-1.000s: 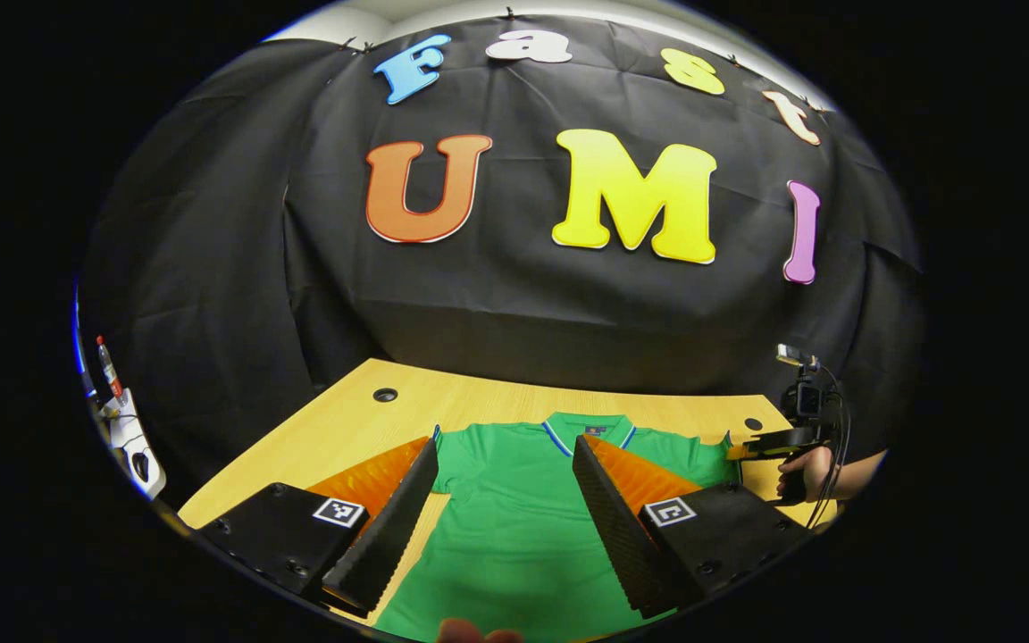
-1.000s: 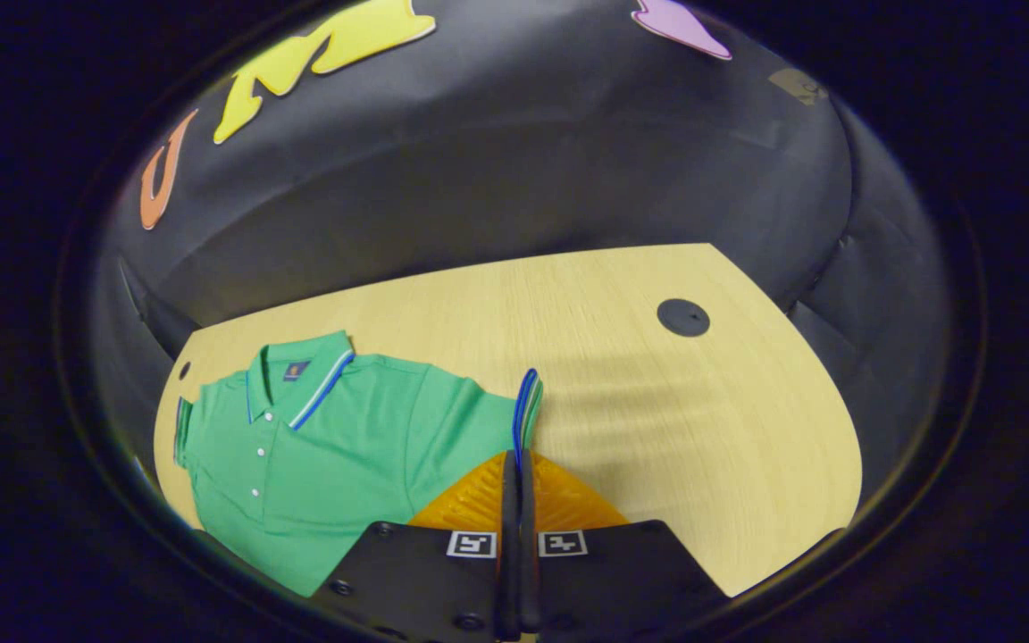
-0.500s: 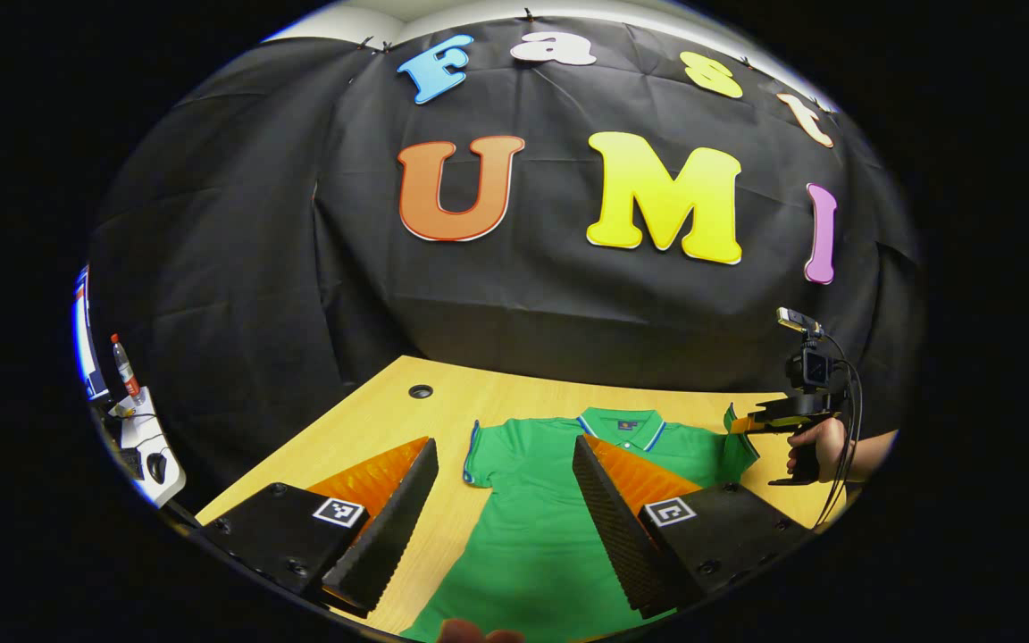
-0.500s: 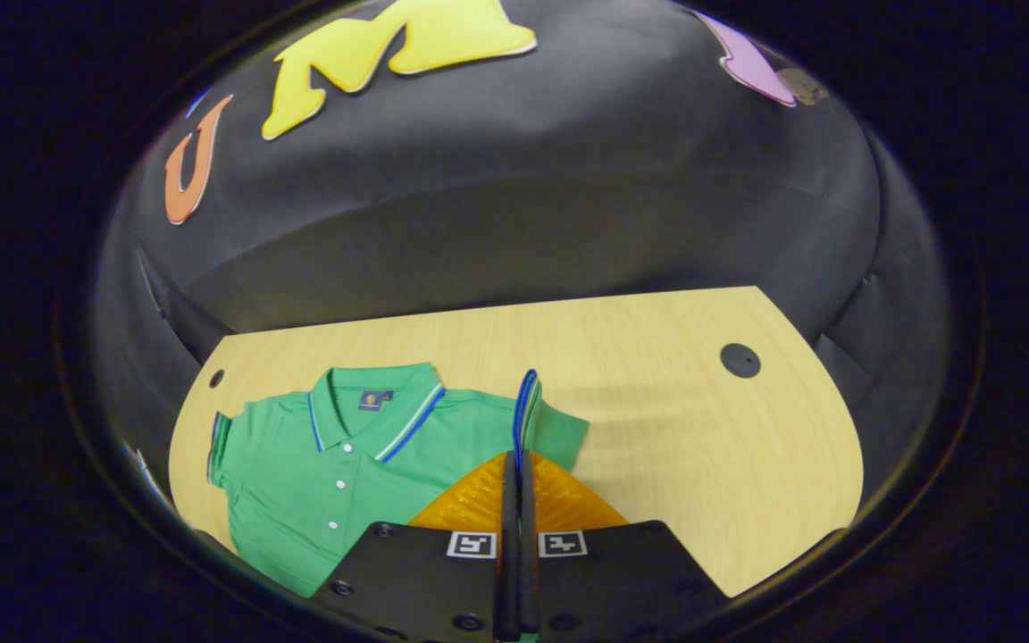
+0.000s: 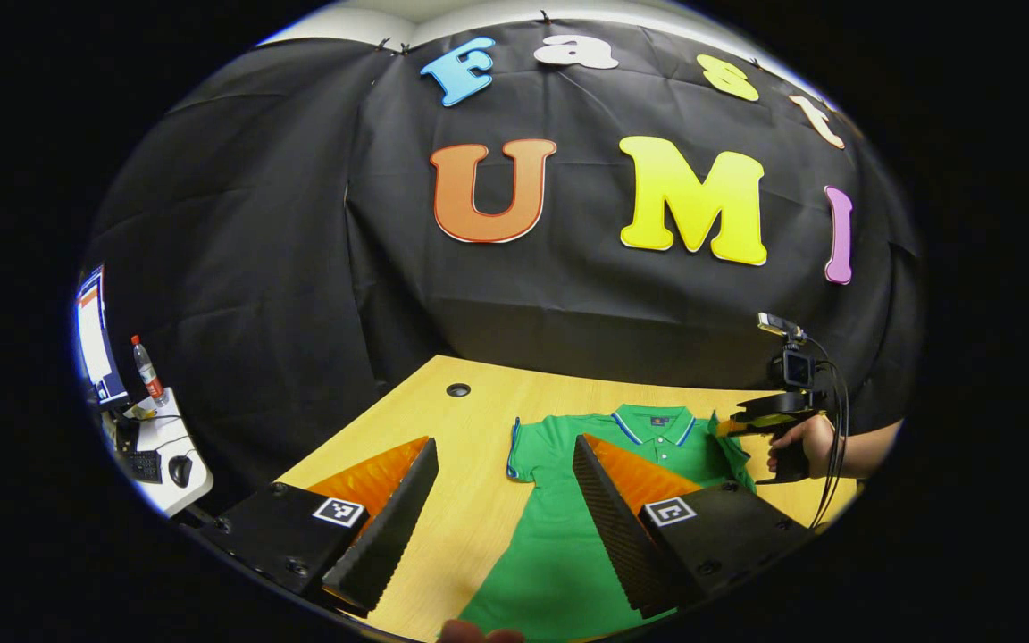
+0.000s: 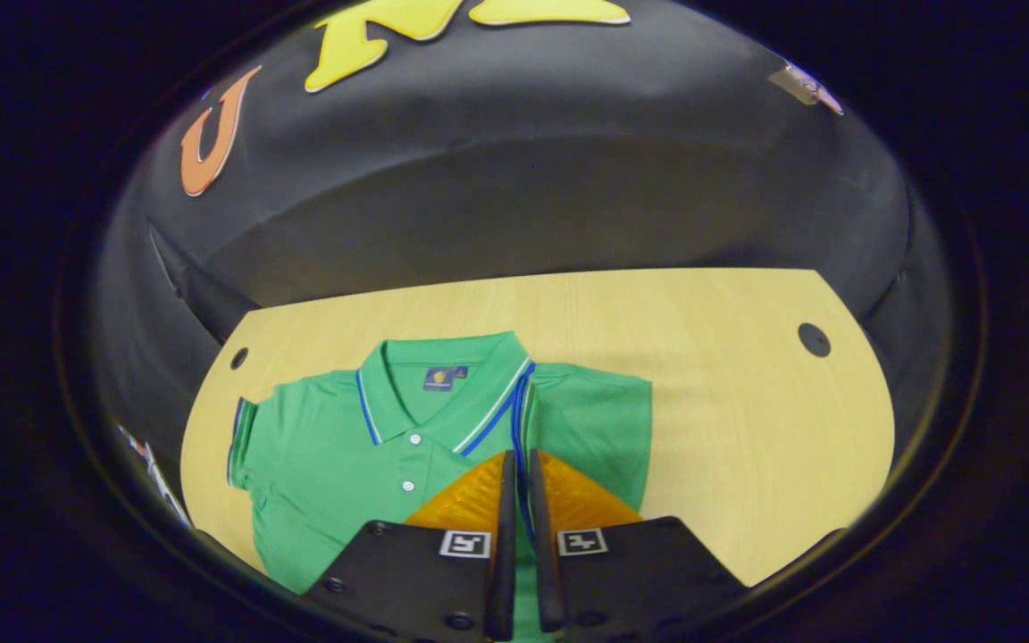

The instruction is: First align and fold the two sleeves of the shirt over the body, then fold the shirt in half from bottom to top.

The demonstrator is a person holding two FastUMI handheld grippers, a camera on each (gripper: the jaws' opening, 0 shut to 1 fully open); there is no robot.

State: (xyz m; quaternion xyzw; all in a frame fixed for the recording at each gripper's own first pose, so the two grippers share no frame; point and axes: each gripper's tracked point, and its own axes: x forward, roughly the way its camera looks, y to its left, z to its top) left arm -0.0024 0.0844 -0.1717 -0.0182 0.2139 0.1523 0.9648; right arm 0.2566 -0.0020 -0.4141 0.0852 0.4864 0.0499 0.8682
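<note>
Since a second ago, right sleeve (image 6: pixel 590 420) carried inward, from out beside the body to folded over the chest, cuff now against the collar (image 6: pixel 443 384); in the left gripper view, shirt (image 5: pixel 568 536) drifted rightward, off centre between the fingers.

Desk (image 6: pixel 747 429): pale wood, carrying the shirt flat, collar toward the far wall, buttons up. Shirt on the desk's left half in the right gripper view, left sleeve (image 6: pixel 242 429) spread out to the side.

Right claw (image 6: pixel 523 500): fingers nearly together with a thin gap, pinching the striped cuff edge (image 6: pixel 519 420) between them, directly over the shirt's right chest. Also seen at the far right in the left gripper view (image 5: pixel 738 427), held by a hand (image 5: pixel 800 442) at the shirt's shoulder.

Left claw (image 5: pixel 501 513): spread wide, holding nothing, above the desk near the shirt's lower body; right finger (image 5: pixel 613 527) over green cloth, left finger (image 5: pixel 389 527) over bare wood.
</note>
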